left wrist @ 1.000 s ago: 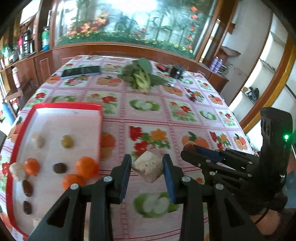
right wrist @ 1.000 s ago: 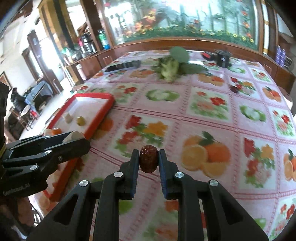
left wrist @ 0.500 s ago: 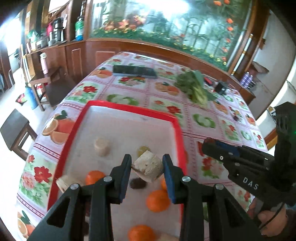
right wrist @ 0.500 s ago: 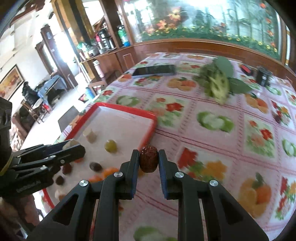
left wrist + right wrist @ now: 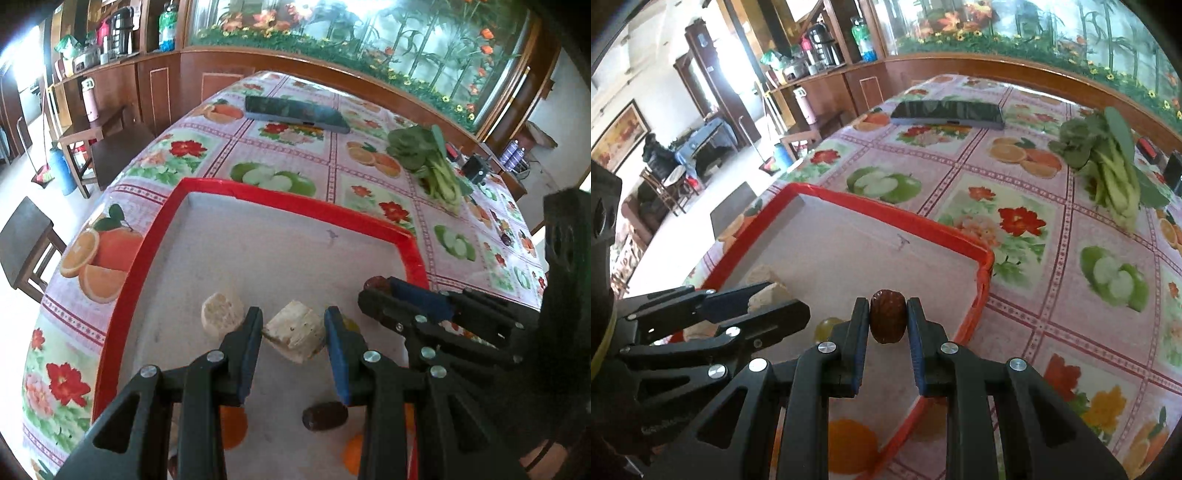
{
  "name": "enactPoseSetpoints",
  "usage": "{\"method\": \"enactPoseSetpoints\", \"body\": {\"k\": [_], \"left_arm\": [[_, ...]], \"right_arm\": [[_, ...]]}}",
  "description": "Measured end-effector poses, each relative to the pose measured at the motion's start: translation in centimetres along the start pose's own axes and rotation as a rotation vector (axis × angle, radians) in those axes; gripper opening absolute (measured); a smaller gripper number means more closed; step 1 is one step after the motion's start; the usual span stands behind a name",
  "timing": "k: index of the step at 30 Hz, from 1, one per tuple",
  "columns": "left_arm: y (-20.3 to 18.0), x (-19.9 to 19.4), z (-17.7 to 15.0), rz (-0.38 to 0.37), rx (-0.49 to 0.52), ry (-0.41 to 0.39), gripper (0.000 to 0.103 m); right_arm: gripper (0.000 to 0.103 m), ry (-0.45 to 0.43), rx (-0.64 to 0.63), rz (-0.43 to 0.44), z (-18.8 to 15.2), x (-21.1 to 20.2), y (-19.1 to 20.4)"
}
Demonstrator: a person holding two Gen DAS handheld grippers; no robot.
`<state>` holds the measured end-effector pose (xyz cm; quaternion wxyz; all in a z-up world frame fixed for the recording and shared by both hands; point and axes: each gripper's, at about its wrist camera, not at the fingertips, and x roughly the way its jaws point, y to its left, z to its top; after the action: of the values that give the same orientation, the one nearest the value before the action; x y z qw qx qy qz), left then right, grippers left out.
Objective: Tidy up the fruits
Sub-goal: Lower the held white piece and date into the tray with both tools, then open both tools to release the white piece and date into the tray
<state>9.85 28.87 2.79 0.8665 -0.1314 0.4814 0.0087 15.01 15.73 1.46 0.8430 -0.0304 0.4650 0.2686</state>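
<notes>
the left gripper (image 5: 293, 334) has its jaws set narrow on a pale, speckled fruit chunk (image 5: 294, 335), blue pads pressing on both of its sides, and holds it over the near half of the red-rimmed tray (image 5: 295, 201). it hangs just right of a round pale slice (image 5: 222, 319) already lying on the tray's white floor, which suggests the chunk is meant to go down beside its own kind.

the right gripper (image 5: 887, 321) is closed tight on a dark red jujube (image 5: 887, 321), wrinkled skin bulging a little between the pads, carried over the tray's right edge (image 5: 982, 291). in the left wrist view a similar dark jujube (image 5: 325, 416) lies on the tray nearer than the chunk, with orange fruits (image 5: 233, 428) partly hidden under the fingers, so the sorting by type looks well under way.

both grippers point steeply down and sit close together, right one just beside the left. 2 pieces being brought at once explains the crowding; the risk, as i judge it, is the fingers knocking each other or the small green fruit (image 5: 827, 328) between them on release.

far on the fruit-print tablecloth (image 5: 1015, 221) lie a dark tablet (image 5: 947, 113) and a bunch of leafy greens (image 5: 1112, 162), well apart from the tray and no part of the sorting.
</notes>
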Motion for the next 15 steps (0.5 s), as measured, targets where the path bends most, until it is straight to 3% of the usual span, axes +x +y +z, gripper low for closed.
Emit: {"method": "enactPoseSetpoints", "body": {"k": [7, 9, 13, 15], "left_arm": [[0.4, 0.4, 0.5, 0.003, -0.021, 0.012, 0.037], [0.6, 0.4, 0.5, -0.006, -0.031, 0.018, 0.038], [0.7, -0.1, 0.5, -0.004, -0.041, 0.023, 0.044], [0.8, -0.4, 0.4, -0.003, -0.043, 0.018, 0.049]], "right_arm": [[0.022, 0.014, -0.033, -0.023, 0.1, 0.1, 0.2], [0.029, 0.017, -0.031, -0.030, 0.0, 0.0, 0.0], [0.030, 0.006, -0.028, -0.040, -0.3, -0.9, 0.3], [0.037, -0.006, -0.019, -0.051, -0.6, -1.7, 0.3]]}}
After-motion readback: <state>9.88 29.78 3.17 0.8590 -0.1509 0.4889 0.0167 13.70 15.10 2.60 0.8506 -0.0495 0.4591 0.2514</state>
